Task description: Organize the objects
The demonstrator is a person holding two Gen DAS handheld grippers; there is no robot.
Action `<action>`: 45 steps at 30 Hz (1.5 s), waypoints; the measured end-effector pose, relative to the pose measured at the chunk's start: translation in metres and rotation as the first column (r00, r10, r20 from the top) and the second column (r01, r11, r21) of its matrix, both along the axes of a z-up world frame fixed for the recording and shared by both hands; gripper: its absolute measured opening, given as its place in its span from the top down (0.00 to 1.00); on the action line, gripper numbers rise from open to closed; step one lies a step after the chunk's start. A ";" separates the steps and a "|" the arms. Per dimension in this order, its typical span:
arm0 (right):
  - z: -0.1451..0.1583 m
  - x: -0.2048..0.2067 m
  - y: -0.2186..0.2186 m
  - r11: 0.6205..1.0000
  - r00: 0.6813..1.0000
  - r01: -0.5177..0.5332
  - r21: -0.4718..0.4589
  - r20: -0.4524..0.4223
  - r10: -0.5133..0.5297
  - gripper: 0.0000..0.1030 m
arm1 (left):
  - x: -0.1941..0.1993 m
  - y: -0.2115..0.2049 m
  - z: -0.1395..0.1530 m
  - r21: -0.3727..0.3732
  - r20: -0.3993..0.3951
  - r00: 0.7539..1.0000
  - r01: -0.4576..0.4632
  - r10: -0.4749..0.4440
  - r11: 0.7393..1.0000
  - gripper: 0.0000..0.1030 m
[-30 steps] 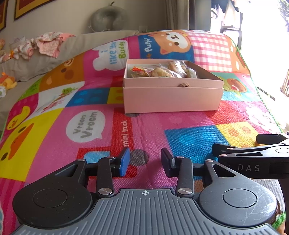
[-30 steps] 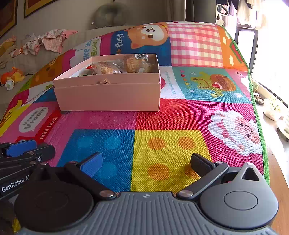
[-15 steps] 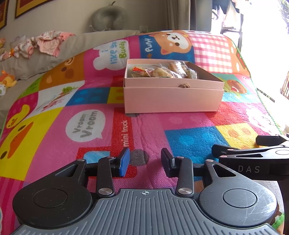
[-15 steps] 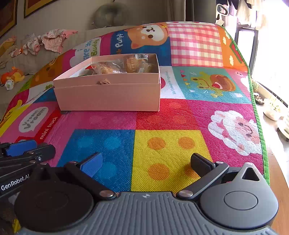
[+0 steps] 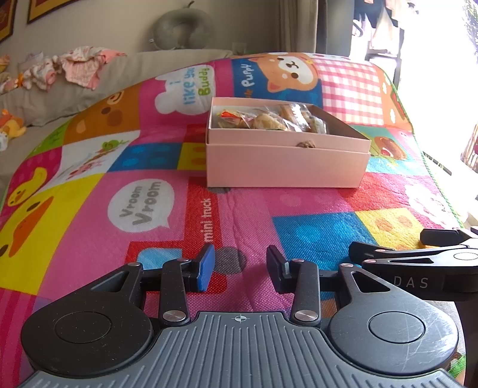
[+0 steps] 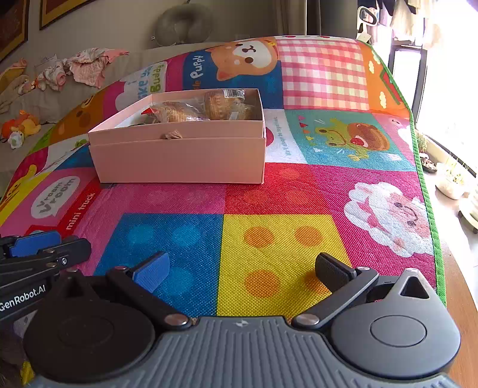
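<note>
The pink box [image 5: 286, 161] sits on the colourful play mat [image 5: 89, 209], well ahead of both tools and apart from them; in the left wrist view it lies straight ahead and a little to the right of the left tool [image 5: 240, 268], and in the right wrist view it lies ahead and to the left of the right tool [image 6: 242, 270]. The box is open-topped, its inner tray standing slightly proud of the outer sleeve, and it holds several clear-wrapped snack packets [image 6: 203, 109] heaped toward its far end. The left tool has its two fingers parted by a moderate gap, with only the mat showing between the blue pad [image 5: 204, 270] and the dark finger opposite; it grips nothing and touches nothing. The right tool is spread much wider, its fingers splayed far apart over the blue and yellow squares of the mat, and it too holds nothing. Each tool shows in the other's view, side by side at the near edge of the mat. Compared with the frames a second and half a second ago, nothing visibly differs: the box, the packets and both tools keep the same places and the same openings. A grey neck pillow [image 5: 182, 28] rests beyond the mat.
</note>
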State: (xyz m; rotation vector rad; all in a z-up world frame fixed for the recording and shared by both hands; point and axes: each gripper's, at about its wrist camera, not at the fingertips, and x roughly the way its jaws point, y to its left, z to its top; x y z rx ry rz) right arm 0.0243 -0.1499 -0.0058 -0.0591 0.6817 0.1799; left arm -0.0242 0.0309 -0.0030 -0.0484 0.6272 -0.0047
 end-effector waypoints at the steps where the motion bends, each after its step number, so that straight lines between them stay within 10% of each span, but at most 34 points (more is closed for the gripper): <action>1: 0.000 0.000 0.000 1.000 1.000 0.000 0.000 0.000 0.000 0.00 | 0.000 0.000 0.000 -0.004 0.000 1.000 0.000 0.000 1.000 0.59; 45: 0.000 0.000 0.000 1.000 1.000 0.000 0.000 0.000 0.000 0.00 | 0.001 -0.004 -0.001 0.018 -0.002 1.000 -0.004 0.004 1.000 0.59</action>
